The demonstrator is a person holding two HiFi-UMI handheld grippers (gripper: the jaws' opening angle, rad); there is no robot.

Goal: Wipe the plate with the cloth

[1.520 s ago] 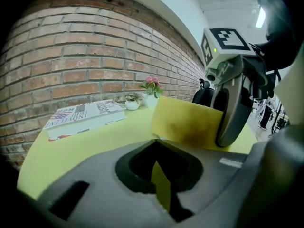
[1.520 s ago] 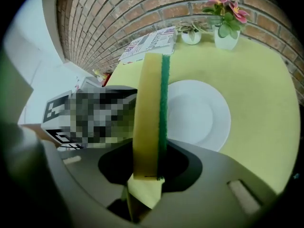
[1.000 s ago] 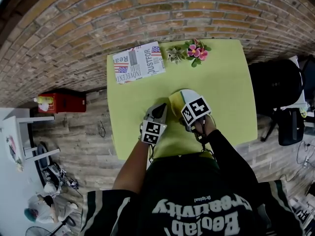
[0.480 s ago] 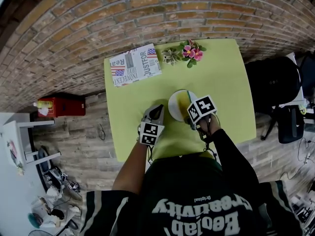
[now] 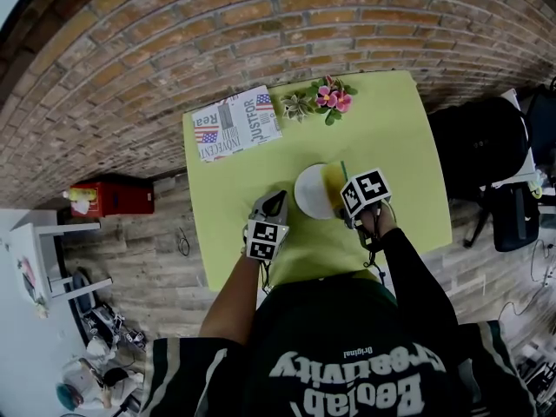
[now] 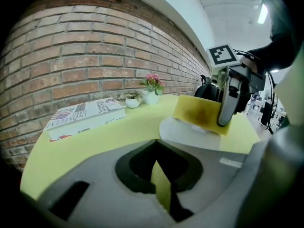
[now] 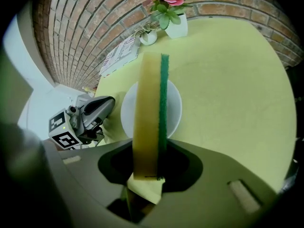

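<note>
Person leans over the near edge of the table (image 5: 408, 137), both forearms reaching forward, elbows close to the body. Left arm is angled inward. The left gripper (image 5: 276, 200) is low over the tabletop with jaws together and nothing between them, only table showing through a thin slit. It sits just beside the plate's left rim, not touching. The right arm is bent, its hand behind the marker cube. The right gripper (image 7: 148, 177) is clamped on the sponge (image 7: 148, 108), yellow with a green back, held on edge. The sponge stands over the right half of the plate (image 5: 307, 193); can't tell if it is pressing down.

The white plate lies around mid-table, well apart from all edges. There is open tabletop to the right and far right of it, and a bare strip to the left.

A printed book (image 5: 234, 122) lies at the far left corner. A small succulent pot (image 5: 297, 104) and a pink flower pot (image 5: 331, 98) stand near the far edge. The brick wall (image 5: 217, 24) is right behind the table, and a black chair (image 5: 482, 146) is off its right side.
</note>
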